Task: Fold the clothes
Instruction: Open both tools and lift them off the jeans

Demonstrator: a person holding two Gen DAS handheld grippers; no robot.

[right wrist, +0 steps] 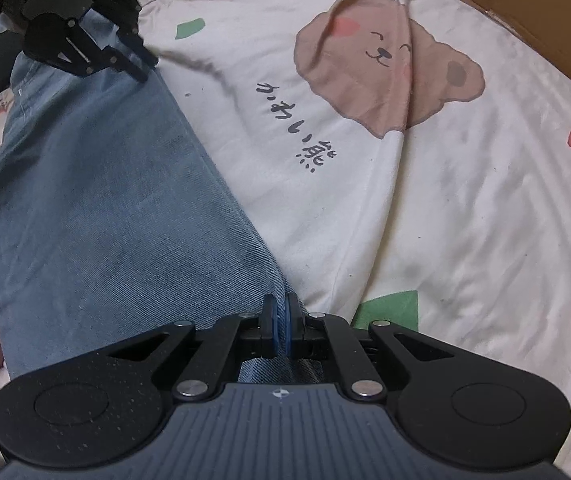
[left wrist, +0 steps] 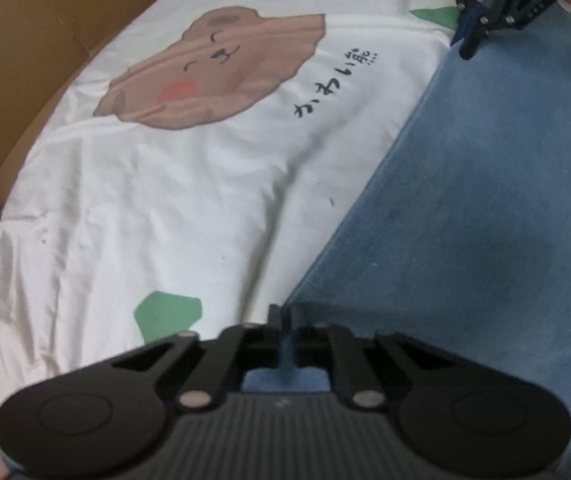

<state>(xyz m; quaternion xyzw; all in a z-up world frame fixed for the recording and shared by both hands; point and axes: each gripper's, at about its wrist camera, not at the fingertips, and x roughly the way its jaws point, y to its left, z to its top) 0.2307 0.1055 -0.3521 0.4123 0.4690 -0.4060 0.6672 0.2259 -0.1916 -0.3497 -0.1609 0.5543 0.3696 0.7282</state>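
Gripping the jeans [right wrist: 105,208] edge, left gripper [left wrist: 283,320] and right gripper [right wrist: 283,320] both clenched

This looks like a home, most likely a bedroom. The work surface is soft and rumpled like a bed, covered by a white sheet [right wrist: 465,208] printed with a smiling brown bear [right wrist: 385,72], a line of handwritten-style characters [right wrist: 297,132] and scattered green and red patches. Blue jeans [right wrist: 117,200] lie spread across the sheet, an everyday piece of laundry. Along the far edge of the bedding runs brown cardboard [left wrist: 25,48], creased like a flattened box. Beyond the bedding the surroundings are too dark to make out.
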